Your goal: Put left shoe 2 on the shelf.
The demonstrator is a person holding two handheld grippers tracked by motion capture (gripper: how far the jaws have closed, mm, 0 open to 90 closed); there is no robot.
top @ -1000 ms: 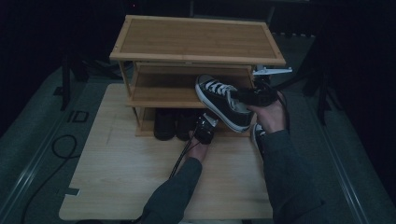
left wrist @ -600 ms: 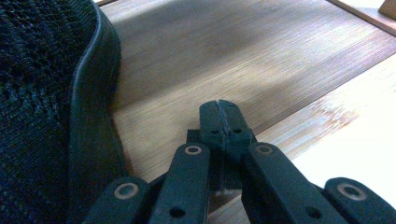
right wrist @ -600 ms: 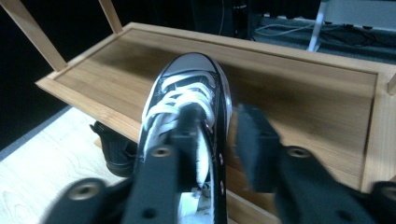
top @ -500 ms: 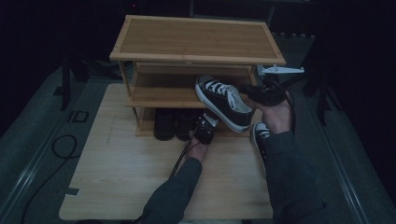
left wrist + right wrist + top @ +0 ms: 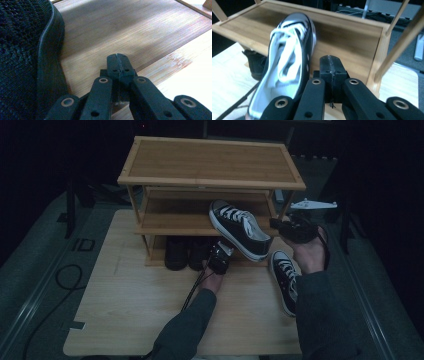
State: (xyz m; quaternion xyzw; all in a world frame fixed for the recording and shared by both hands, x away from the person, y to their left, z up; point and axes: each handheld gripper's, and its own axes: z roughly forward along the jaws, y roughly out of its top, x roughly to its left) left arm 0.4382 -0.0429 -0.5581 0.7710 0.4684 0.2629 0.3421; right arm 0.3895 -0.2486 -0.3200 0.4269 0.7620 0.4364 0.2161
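Shoe rack (image 5: 210,162): bamboo-like wood, fine straight grain, satin sheen. Sneaker (image 5: 239,227) on the middle shelf's front edge: black canvas upper, white cloth laces, pale smooth lining. Black shoe (image 5: 22,62) (seen close in the left gripper view): coarse mesh fabric, smooth rubbery rim. Table (image 5: 125,320): pale matt wood. Gripper jaws: matt black plastic.

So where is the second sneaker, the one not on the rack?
High view: the second sneaker lies on the table at right, beside the person's right forearm, before the rack.
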